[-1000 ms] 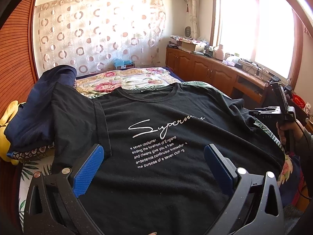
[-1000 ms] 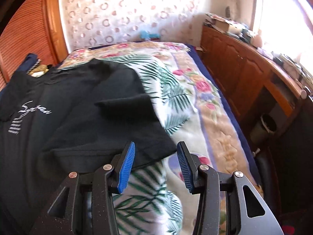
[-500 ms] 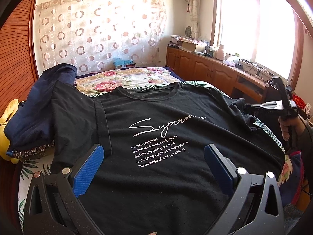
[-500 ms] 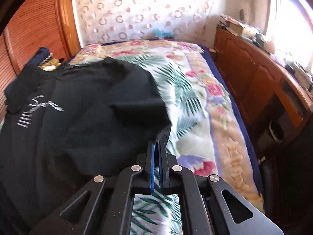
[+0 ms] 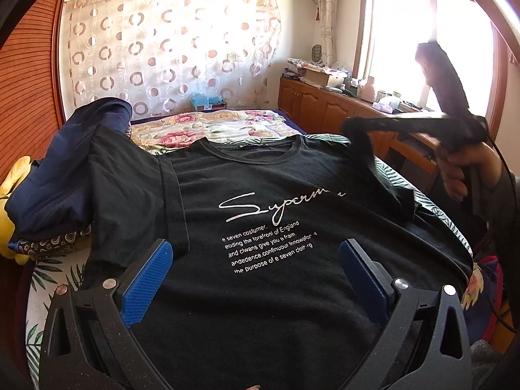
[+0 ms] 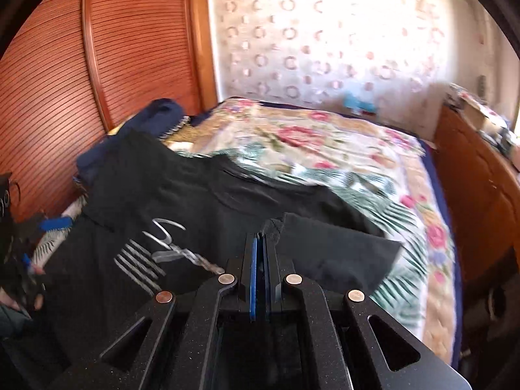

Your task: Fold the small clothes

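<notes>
A black T-shirt [image 5: 260,227] with white script lies front up on the bed; it also shows in the right wrist view [image 6: 195,201]. My left gripper [image 5: 253,279] is open and empty, hovering over the shirt's lower front. My right gripper [image 6: 260,243] is shut on the edge of the shirt's right sleeve [image 6: 331,253] and holds it lifted and drawn in over the chest. In the left wrist view the right gripper [image 5: 354,126] shows at the right, raised, with the sleeve hanging from it. The left gripper [image 6: 42,240] shows at the far left of the right wrist view.
A navy garment pile [image 5: 65,169] lies at the shirt's left sleeve beside a yellow toy [image 5: 13,178]. The floral bedspread [image 6: 325,149] stretches beyond. A wooden cabinet [image 5: 325,107] runs along the right, a slatted wooden door [image 6: 81,65] on the left.
My right gripper closed on the sleeve edge, then lifted it and carried it left over the shirt. The left gripper has stayed still and open.
</notes>
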The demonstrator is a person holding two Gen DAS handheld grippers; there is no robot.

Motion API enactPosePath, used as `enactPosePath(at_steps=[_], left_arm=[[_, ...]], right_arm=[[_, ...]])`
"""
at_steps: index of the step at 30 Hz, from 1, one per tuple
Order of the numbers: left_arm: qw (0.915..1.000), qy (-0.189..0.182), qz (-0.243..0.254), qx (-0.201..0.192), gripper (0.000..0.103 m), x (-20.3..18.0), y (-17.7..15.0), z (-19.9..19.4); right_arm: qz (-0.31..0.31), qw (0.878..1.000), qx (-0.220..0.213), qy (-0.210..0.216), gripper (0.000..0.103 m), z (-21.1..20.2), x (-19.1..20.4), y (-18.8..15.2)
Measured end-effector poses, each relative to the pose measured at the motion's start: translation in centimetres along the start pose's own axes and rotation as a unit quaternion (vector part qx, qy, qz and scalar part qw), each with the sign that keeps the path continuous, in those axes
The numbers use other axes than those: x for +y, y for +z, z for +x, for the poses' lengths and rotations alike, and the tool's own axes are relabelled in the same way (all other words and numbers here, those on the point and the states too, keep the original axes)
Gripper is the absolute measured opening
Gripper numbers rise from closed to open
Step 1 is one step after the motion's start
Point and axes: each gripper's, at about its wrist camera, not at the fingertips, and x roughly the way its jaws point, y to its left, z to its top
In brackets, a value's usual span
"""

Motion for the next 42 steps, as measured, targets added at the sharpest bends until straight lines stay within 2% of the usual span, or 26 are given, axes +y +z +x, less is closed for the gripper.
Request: enactPosePath(at_steps=[3,4,5,6,8,14,19,28,34,39,42], left_arm=[[1.0,0.001,0.001,-0.001,0.103,0.1,0.0,-0.1],[1.0,0.001,0.001,-0.002,0.103,0.1,0.0,-0.2],[1.0,0.001,0.0,-0.003,0.103,0.2,0.0,-0.2],[1.0,0.001,-0.001,-0.003,0.103,0.3,0.0,-0.2],[1.0,0.001,-0.004,-0.003,0.103,0.5,0.0,-0.2],[1.0,-0.001,-0.007,-0.005,0.103,0.6,-0.1,-0.3],[1.0,-0.005,-0.006,0.001,0.103,0.4,-0.1,0.2],[1.0,-0.005,0.0,0.006,0.103,0.3,-0.2,0.3],[1.0,-0.001,-0.004,0.0,0.103,0.3,-0.3,0.2],[1.0,0.003,-0.007,-0.001,0.103,0.5,-0.3,0.1],[1.0,0.003,-0.009,-0.001,0.103,0.6,-0.5,0.2]], right_arm=[[0.001,0.999,0.002,0.032,0.003,1.7,0.3,1.1],[0.001,1.0,0.005,0.027,0.004,1.7,-0.1,1.1],[0.001,1.0,0.008,0.015,0.012,2.0,-0.3,1.2],[0.003,1.0,0.011,0.007,0.025,2.1,-0.5,1.2],[0.01,1.0,0.006,0.004,0.03,1.8,-1.0,1.0],[0.01,0.998,0.033,-0.048,0.03,0.6,-2.3,-2.9],[0.017,0.995,0.074,-0.068,0.03,1.8,-3.4,-6.1],[0.046,0.992,0.099,-0.068,0.03,2.8,-3.3,-10.2],[0.04,0.991,0.102,-0.072,0.03,2.5,-2.9,-10.5],[0.011,0.993,0.093,-0.071,0.013,1.5,-1.8,-10.6],[0.007,0.995,0.084,-0.06,0.012,0.4,-1.3,-10.7]])
